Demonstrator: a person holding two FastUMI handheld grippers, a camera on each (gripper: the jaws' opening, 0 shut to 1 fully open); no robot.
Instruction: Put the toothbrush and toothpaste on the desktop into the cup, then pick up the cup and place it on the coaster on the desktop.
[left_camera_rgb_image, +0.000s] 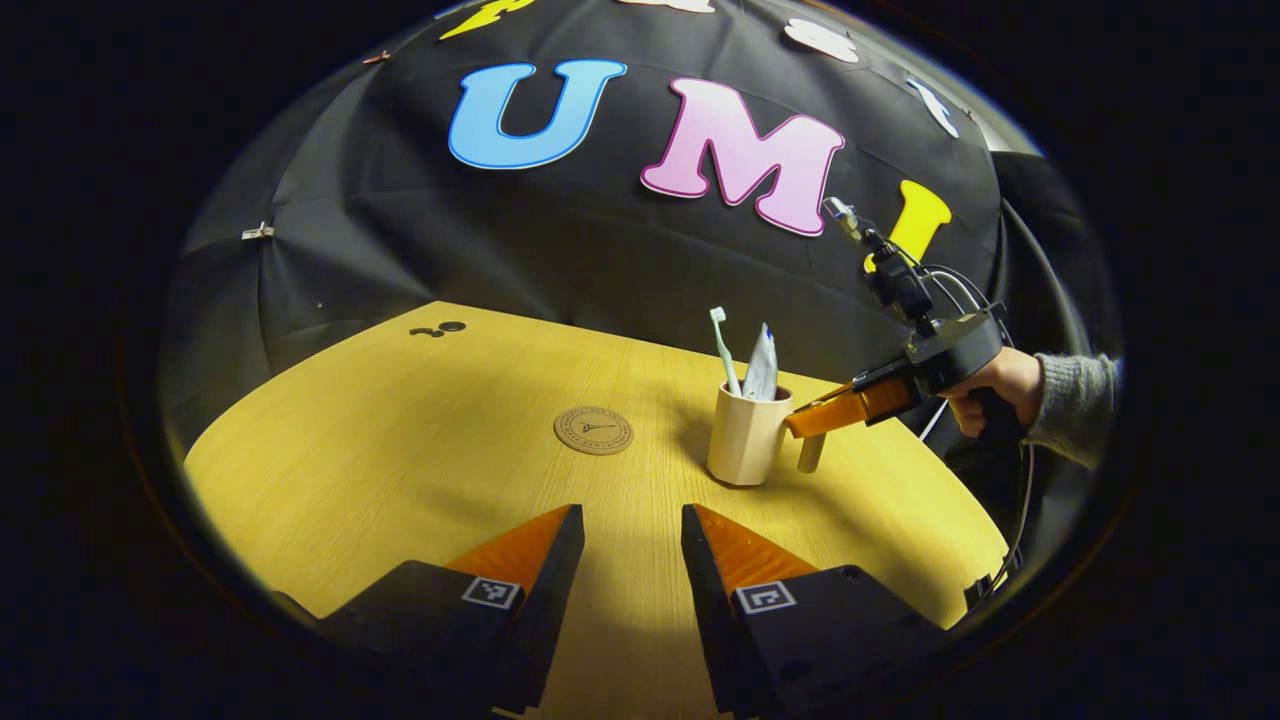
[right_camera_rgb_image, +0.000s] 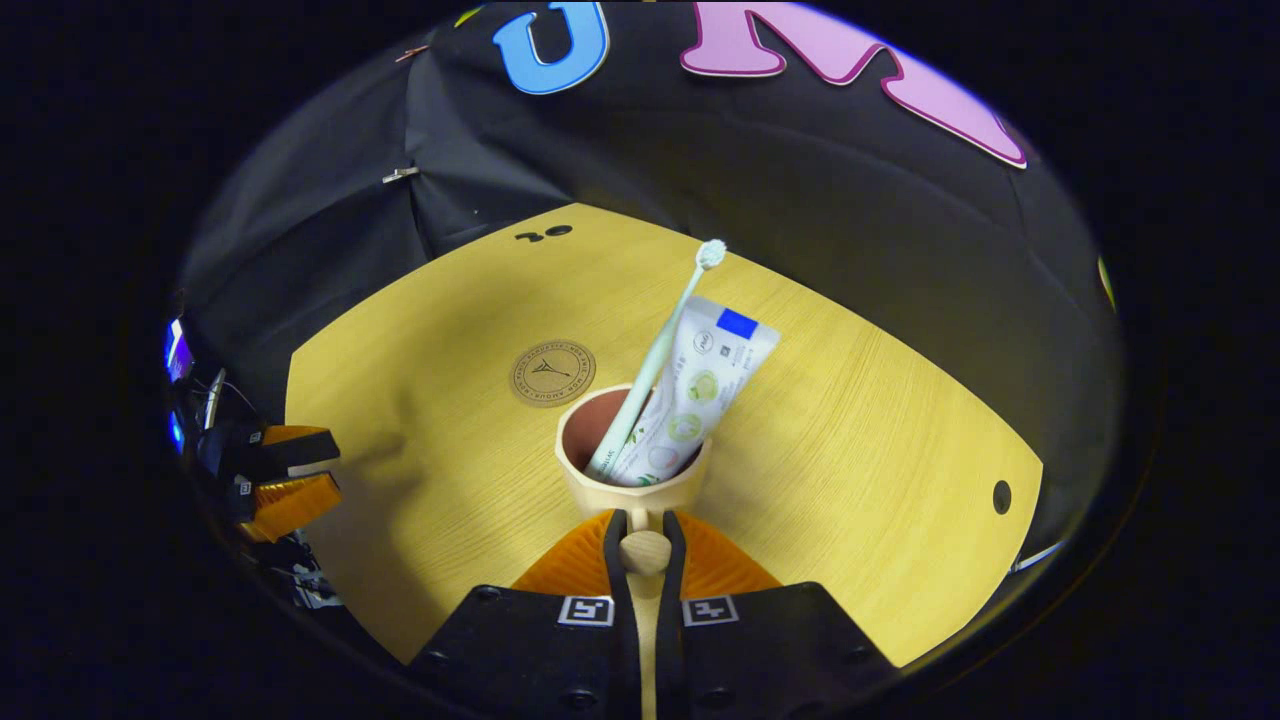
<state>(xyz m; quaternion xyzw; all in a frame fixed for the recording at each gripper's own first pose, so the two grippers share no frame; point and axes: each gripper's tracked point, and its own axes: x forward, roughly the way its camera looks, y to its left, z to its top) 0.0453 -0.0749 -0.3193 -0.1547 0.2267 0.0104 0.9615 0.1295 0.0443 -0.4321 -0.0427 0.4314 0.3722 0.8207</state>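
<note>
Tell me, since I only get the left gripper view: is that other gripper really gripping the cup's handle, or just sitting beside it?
Observer: Gripping it. In the right gripper view the right gripper has its jaws closed on the handle, one on each side.
Visitor: What is the cup like inside?
Observer: The cup is reddish-brown inside, unlike its pale outside.
Visitor: Anything on the table I'm missing?
Observer: A small dark hole near the edge of the table, off to the right in that view.
</note>
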